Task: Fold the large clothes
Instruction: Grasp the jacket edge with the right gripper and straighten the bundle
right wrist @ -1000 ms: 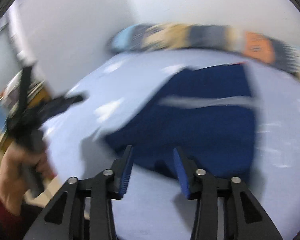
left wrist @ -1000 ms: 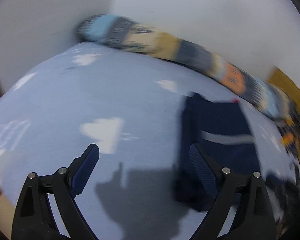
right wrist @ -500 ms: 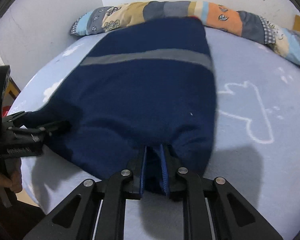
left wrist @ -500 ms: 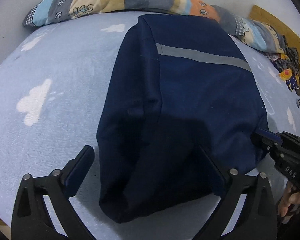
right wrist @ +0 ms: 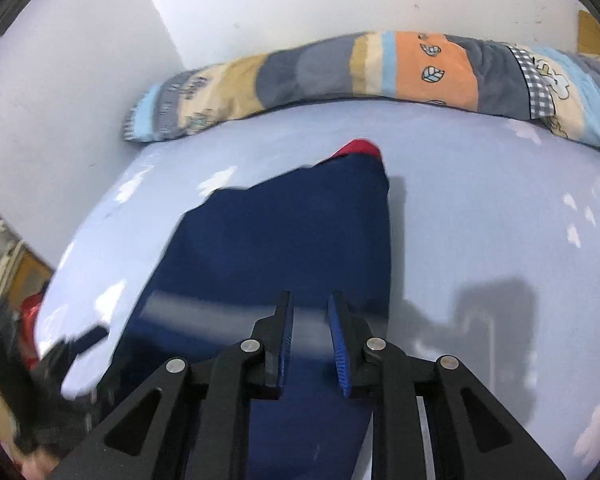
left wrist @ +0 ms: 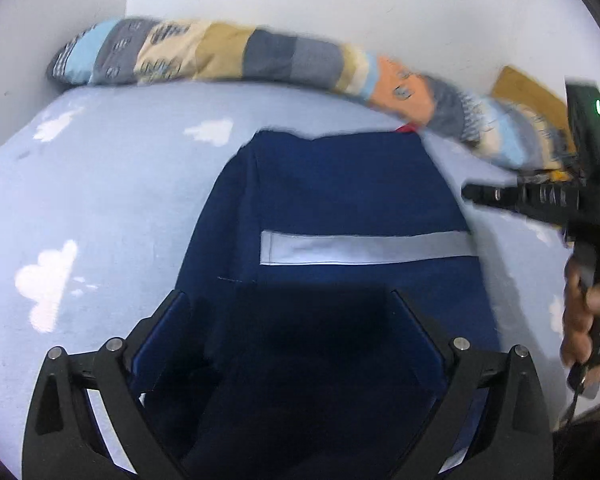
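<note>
risk: narrow right gripper (right wrist: pixel 308 320), just reopened and empty, with left gripper (left wrist: pixel 292 332) wide, may let the folded navy garment (left wrist: pixel 339 200) spring open.

We see one navy-blue garment (left wrist: pixel 339 200) lying folded on the pale blue bed sheet (left wrist: pixel 112 200) with white cloud prints, its far end close to the sheet's far edge and its near end towards the near edge. A single light grey band (left wrist: pixel 363 247) runs straight across its upper layer, and along its left side a narrower folded strip of the same navy cloth lies beside the main panel. In the right wrist view we find a small patch of red fabric (right wrist: pixel 357 147) showing at the garment's far corner, while the cloth itself looks flat and only lightly creased.
</note>
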